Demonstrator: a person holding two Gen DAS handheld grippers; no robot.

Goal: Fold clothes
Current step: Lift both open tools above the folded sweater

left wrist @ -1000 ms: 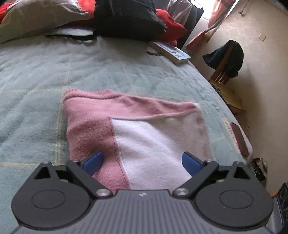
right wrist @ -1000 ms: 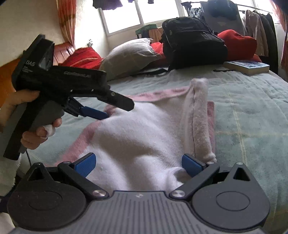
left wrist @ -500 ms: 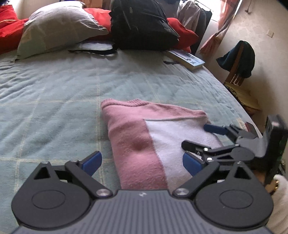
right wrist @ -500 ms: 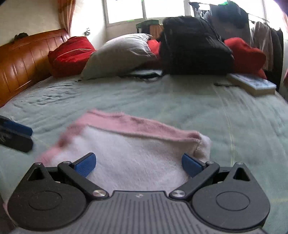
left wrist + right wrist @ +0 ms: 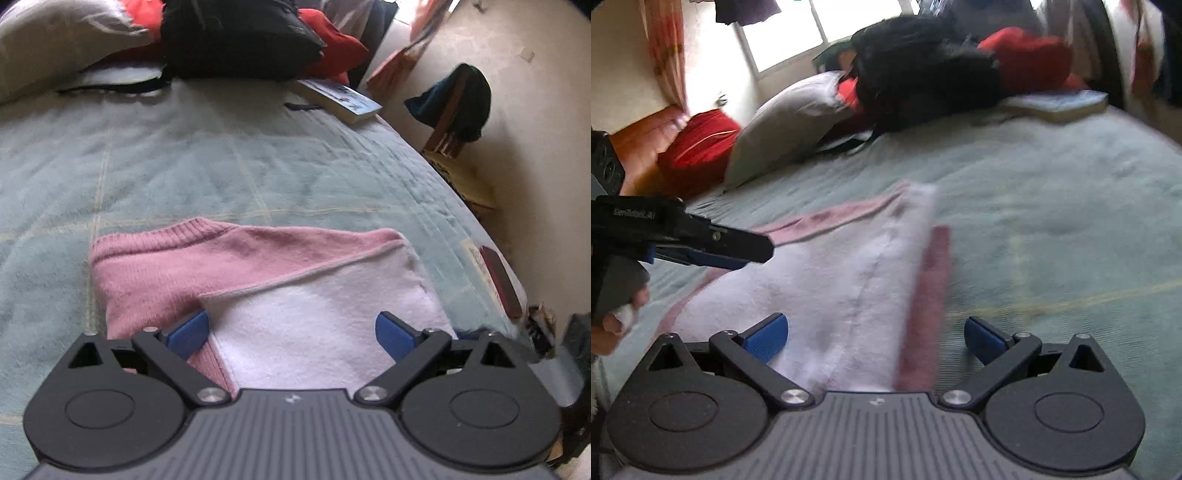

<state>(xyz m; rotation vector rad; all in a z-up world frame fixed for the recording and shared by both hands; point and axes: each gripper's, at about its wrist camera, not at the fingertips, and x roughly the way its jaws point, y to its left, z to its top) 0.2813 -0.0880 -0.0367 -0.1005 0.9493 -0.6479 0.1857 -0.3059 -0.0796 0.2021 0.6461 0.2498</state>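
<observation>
A pink and white knitted sweater (image 5: 258, 280) lies folded flat on the pale green bedspread (image 5: 184, 166). My left gripper (image 5: 291, 332) is open, low over the sweater's near edge, its blue pads apart over the white panel. My right gripper (image 5: 875, 334) is open and empty over the sweater (image 5: 820, 280) at its near right corner. The left gripper also shows in the right wrist view (image 5: 738, 254), held by a hand over the sweater's left side. The right wrist view is blurred.
A grey pillow (image 5: 55, 40), red cushions, a black backpack (image 5: 236, 37) and a book (image 5: 340, 99) lie at the head of the bed. The bed's right edge drops to the floor, with a chair with dark clothing (image 5: 458, 107) beside it. A dark red phone (image 5: 498, 280) lies at that edge.
The left gripper has moved back in over the sweater's near edge. The right gripper has swung to the sweater's right corner, still open. The sweater stays flat.
</observation>
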